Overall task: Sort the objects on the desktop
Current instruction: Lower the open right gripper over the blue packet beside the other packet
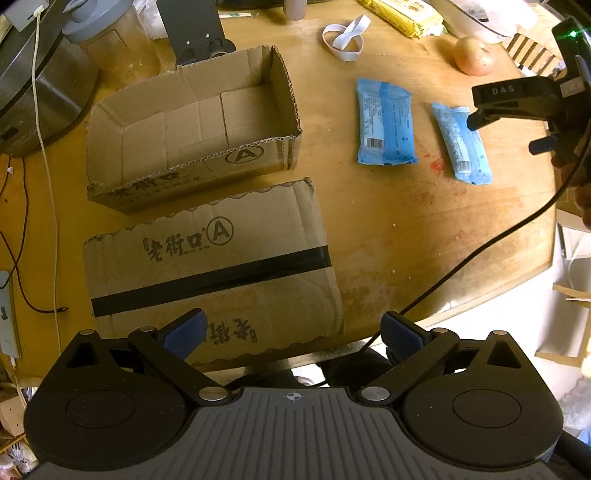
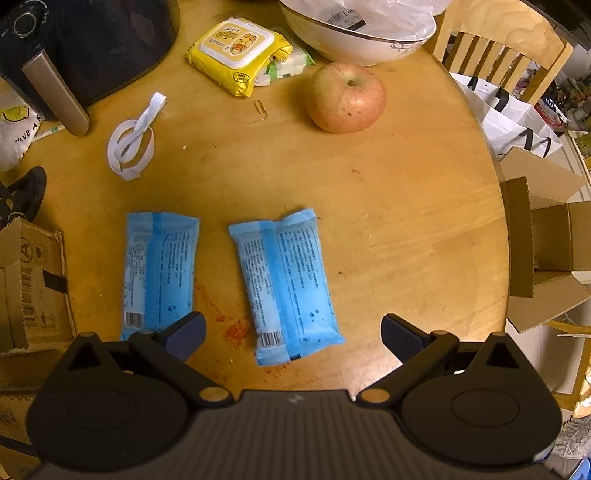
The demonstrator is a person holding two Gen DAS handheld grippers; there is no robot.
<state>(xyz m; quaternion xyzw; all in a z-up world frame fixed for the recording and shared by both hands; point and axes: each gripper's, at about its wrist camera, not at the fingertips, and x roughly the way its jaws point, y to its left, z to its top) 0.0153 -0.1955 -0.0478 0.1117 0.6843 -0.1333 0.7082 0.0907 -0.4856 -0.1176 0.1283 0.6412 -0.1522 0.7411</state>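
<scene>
Two blue packets lie flat on the round wooden table: one point(image 2: 159, 275) on the left, one point(image 2: 286, 282) on the right, also visible in the left wrist view as the left packet point(image 1: 385, 122) and the right packet point(image 1: 462, 142). My right gripper point(image 2: 293, 334) is open just above the near end of the right packet, holding nothing. My left gripper point(image 1: 293, 334) is open over the overturned cardboard box point(image 1: 210, 269) at the table's near edge. An open cardboard box point(image 1: 195, 125) sits behind it. The right gripper point(image 1: 509, 123) shows at the far right of the left wrist view.
An apple point(image 2: 345, 96), a white elastic band point(image 2: 135, 138), a yellow wipes pack point(image 2: 236, 51), a white bowl point(image 2: 354, 35) and a black appliance point(image 2: 74, 48) stand at the back. A chair point(image 2: 502, 48) and an open carton point(image 2: 546, 251) stand beyond the table's right edge.
</scene>
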